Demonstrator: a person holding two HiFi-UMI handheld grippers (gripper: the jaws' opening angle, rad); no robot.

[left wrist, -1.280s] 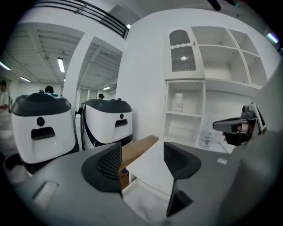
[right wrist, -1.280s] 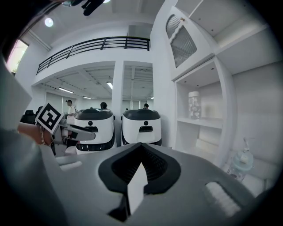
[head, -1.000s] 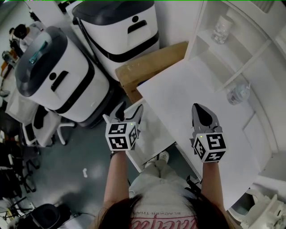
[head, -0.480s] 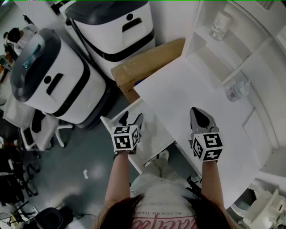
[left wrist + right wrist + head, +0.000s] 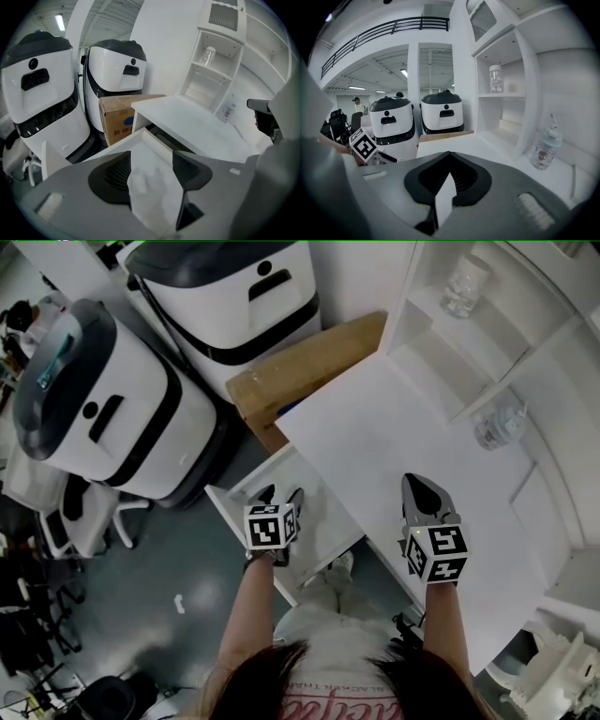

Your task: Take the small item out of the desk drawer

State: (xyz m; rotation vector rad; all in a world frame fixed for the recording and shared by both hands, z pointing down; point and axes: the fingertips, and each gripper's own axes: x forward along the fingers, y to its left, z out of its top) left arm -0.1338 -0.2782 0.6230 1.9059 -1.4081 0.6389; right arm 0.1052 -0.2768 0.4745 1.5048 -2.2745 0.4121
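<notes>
Head view shows the left gripper lower and further right than a second ago, now hanging over the open white drawer pulled out from under the desk. Left gripper view has its fingers spread apart with nothing gripped. The drawer's bare floor lies between them. A pale blurred shape lies on that floor; whether it is the small item cannot be told. The right gripper has hardly shifted and hovers above the desk top, its fingers pressed together on nothing in the right gripper view. A bottle stands near the desk's back wall, and a cardboard box sits beside the desk.
</notes>
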